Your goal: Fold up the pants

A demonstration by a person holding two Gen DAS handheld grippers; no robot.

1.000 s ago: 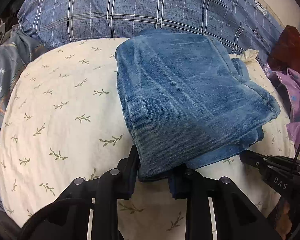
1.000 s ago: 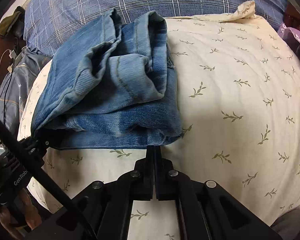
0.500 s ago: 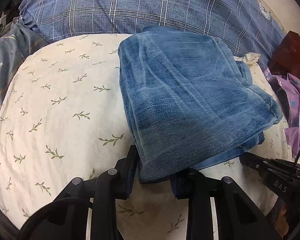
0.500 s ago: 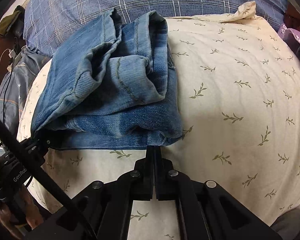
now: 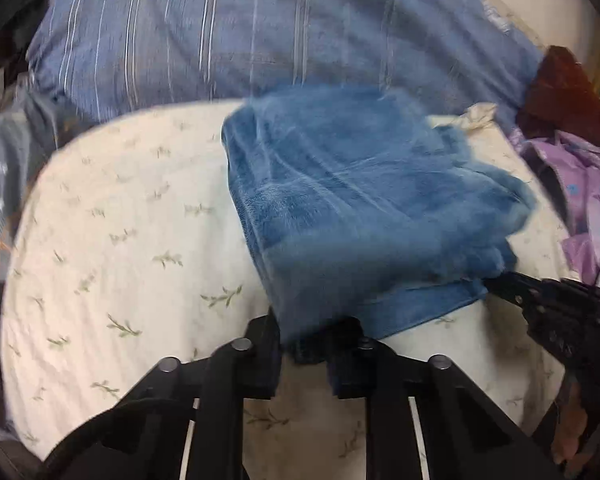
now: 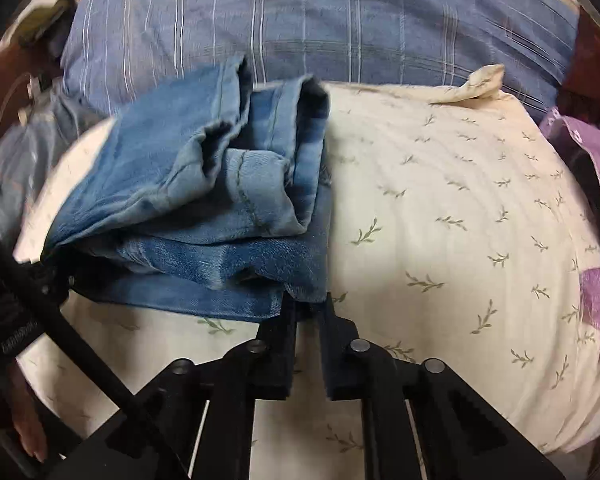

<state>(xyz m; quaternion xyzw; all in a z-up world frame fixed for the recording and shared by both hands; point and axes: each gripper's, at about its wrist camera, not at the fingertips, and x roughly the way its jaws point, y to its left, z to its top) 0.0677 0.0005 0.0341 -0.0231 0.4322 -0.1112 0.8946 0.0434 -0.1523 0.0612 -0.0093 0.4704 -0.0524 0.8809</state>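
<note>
The blue jeans [image 5: 364,208] lie folded in a thick bundle on a cream leaf-print pillow [image 5: 132,248]. My left gripper [image 5: 306,354] is at the near edge of the bundle with its jaws apart and denim between them. In the right wrist view the jeans [image 6: 204,208] show rolled hems and stacked layers. My right gripper [image 6: 306,312] is at the bundle's near right corner, its jaws slightly apart with the denim edge at their tips. Each gripper shows in the other's view: the right one [image 5: 556,304], the left one [image 6: 28,292].
A blue plaid pillow [image 6: 320,24] lies behind the cream pillow [image 6: 460,240]. Purple floral cloth [image 5: 588,200] and a dark red object [image 5: 560,92] are at the right. Grey cloth [image 6: 12,176] lies at the left.
My right gripper was shut in front of the jeans; now its jaws are slightly apart at the corner. The left view is now blurred and the bundle has shifted slightly.
</note>
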